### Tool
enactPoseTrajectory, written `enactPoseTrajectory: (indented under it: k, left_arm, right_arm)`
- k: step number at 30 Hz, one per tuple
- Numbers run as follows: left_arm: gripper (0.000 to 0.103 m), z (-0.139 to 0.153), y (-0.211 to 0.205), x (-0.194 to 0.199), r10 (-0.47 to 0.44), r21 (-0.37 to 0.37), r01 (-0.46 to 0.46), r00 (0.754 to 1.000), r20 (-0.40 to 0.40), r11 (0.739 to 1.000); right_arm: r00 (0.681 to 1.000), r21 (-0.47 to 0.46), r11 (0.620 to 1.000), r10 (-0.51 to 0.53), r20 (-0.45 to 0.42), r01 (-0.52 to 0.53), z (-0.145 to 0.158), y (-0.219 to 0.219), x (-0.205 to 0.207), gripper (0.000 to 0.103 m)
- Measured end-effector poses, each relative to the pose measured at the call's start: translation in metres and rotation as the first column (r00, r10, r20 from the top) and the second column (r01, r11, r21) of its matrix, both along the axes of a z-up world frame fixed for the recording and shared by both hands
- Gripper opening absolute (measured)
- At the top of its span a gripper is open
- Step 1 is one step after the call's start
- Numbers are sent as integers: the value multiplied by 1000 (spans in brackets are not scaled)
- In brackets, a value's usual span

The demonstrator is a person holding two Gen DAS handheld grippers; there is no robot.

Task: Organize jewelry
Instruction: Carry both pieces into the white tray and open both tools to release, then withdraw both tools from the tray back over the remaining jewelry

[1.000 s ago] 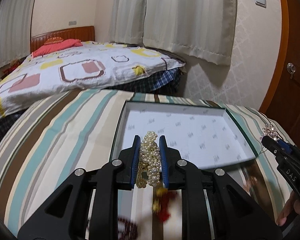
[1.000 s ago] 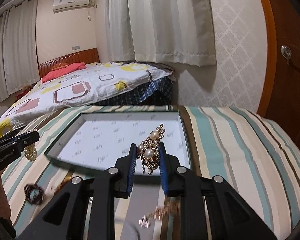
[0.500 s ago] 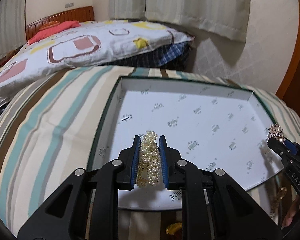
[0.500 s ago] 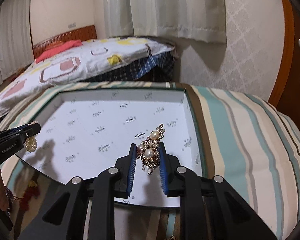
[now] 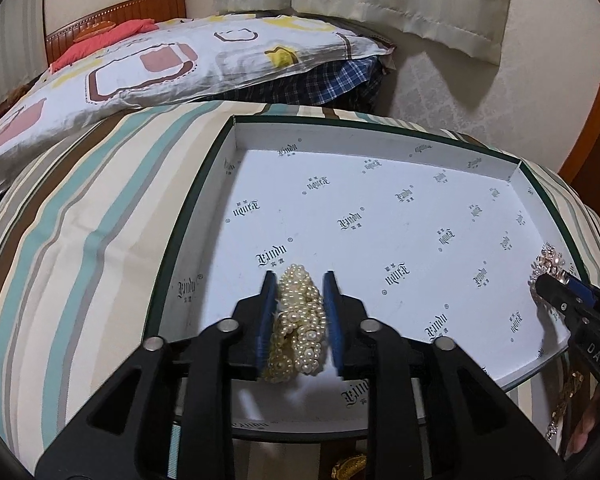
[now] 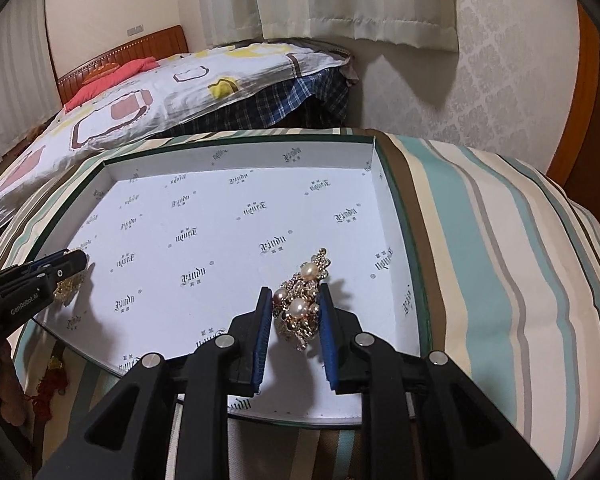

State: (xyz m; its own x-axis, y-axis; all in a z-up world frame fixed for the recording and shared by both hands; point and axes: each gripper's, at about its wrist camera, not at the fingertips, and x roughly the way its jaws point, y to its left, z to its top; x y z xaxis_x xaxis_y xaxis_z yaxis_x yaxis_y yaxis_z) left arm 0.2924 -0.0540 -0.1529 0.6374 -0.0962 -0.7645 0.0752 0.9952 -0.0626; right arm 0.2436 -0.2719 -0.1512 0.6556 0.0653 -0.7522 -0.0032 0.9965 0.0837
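Observation:
A shallow white box [image 5: 340, 130] with printed lettering lies on the striped cloth. My left gripper [image 5: 299, 276] hangs low over its near left part. Its jaws are opening, and a cream pearl piece [image 5: 298, 320] sits loosely between them with a sliver of gap on the right. My right gripper [image 6: 295, 288] is over the box's [image 6: 240, 152] near right part. Its jaws are starting to open, but a gold brooch with pink pearls [image 6: 300, 304] still touches both pads. Each view shows the other gripper's tip at its edge [image 6: 74, 260] [image 5: 548, 280].
The striped cloth [image 5: 80, 220] covers the surface around the box. Loose pieces lie in front of the box: a gold item [image 5: 348, 466], a gold chain [image 5: 564, 400] and a red piece [image 6: 52, 380]. A bed [image 5: 160, 60] stands behind, a wooden door [image 6: 596, 120] at the right.
Both grippers came forward and down from in front of the box to low over its floor. The left jaws have widened around the pearl piece; the right jaws only slightly.

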Motion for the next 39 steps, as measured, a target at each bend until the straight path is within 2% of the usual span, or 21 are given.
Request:
enactPoseTrajectory:
  k: [1,3,6,8,16,19,30,39]
  left_arm:
    - [37,0,0,0,1,-2,-1,1000,-1,1000]
    - [41,0,-1,0,-8,-6,8,1000,2,1000]
    - [49,3,-5,-3,-18,8,18,1000,18,1000]
    - [59,5,-8,-4,-17,21,16,999,34,1000]
    - [70,8,-9,-5,-7,30,5,999,49,1000]
    - [77,9,-9,-6,-9,32,7,999,54,999]
    - [82,24,-14,-17,-30,58,24,994,106,998]
    - [82,55,-3,-53,-14,38,6,980,200,999]
  right_arm:
    - [1000,-2,1000,0,3,0,1,0,0,31]
    - [1000,-8,1000,-1,9,1,2,0,1,40]
    - [1000,-2,1000,-4,12,4,2,-2,0,41]
    - [1000,2,1000,-6,12,6,2,-2,0,41]
    - [1000,-6,1000,-6,29,6,5,-1,-1,50]
    - [999,-5,1000,-7,34,7,5,-1,-1,55]
    - [998,-3,1000,-2,68,2,17,2,-8,61]
    - [993,-3,1000,-13,115,14,38,9,-36,61]
